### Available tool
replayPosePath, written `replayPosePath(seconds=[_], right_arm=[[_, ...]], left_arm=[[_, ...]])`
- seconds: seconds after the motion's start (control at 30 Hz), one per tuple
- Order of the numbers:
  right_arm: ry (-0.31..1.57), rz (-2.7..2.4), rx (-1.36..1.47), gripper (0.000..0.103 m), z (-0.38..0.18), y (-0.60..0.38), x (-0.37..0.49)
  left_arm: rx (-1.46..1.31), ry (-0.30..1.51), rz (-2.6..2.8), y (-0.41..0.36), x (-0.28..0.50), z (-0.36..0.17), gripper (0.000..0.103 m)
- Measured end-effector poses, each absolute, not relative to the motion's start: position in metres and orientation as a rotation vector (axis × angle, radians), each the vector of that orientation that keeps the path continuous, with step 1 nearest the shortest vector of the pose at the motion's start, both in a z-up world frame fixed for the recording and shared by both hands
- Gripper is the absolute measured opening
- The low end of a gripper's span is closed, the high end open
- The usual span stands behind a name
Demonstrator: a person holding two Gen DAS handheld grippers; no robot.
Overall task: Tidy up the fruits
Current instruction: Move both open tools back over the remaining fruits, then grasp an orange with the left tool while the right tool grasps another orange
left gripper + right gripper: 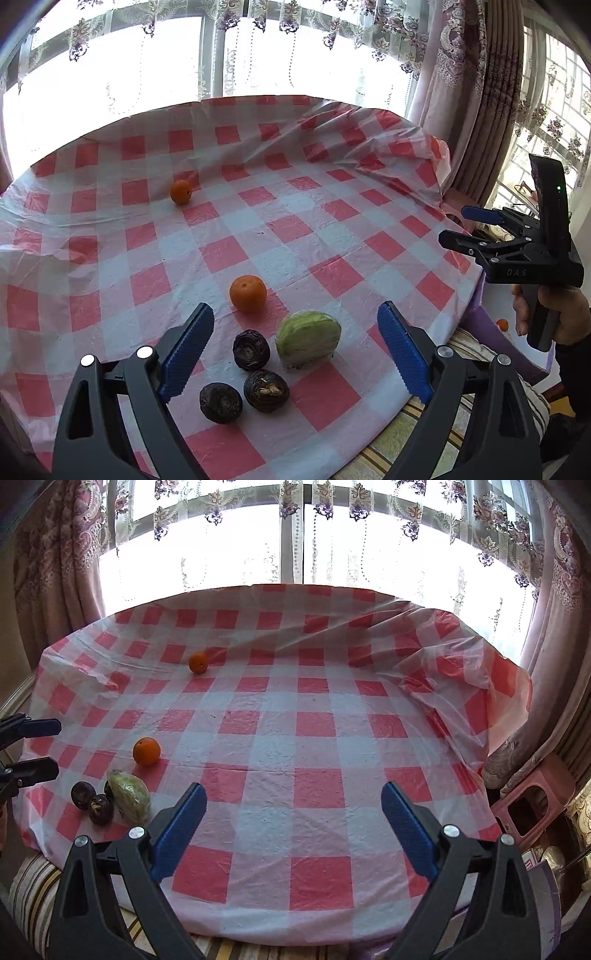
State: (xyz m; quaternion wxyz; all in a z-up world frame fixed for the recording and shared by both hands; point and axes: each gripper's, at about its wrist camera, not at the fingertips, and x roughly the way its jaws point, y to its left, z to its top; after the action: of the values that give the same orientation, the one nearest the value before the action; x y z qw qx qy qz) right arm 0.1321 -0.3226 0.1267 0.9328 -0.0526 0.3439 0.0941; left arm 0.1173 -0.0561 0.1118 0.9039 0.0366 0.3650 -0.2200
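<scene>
Fruits: near orange point(248, 294) at 12 o'clock of left gripper point(295, 350), jaws spread, empty; right gripper point(293, 830) likewise, farther off.

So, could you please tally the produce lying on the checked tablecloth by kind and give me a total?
Oranges: 2, one near, one far
Dark round fruits: 3
Wrapped green cabbage half: 1
Total: 6
</scene>
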Motion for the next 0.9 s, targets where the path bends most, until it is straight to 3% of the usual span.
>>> replayPosePath(seconds=[0.9], right_arm=[[0.692, 0.251, -0.174, 0.096, 0.105, -0.232, 0.225]], left_arm=[[-0.100, 0.761, -0.230, 0.033, 0.162, 0.082, 0.086]])
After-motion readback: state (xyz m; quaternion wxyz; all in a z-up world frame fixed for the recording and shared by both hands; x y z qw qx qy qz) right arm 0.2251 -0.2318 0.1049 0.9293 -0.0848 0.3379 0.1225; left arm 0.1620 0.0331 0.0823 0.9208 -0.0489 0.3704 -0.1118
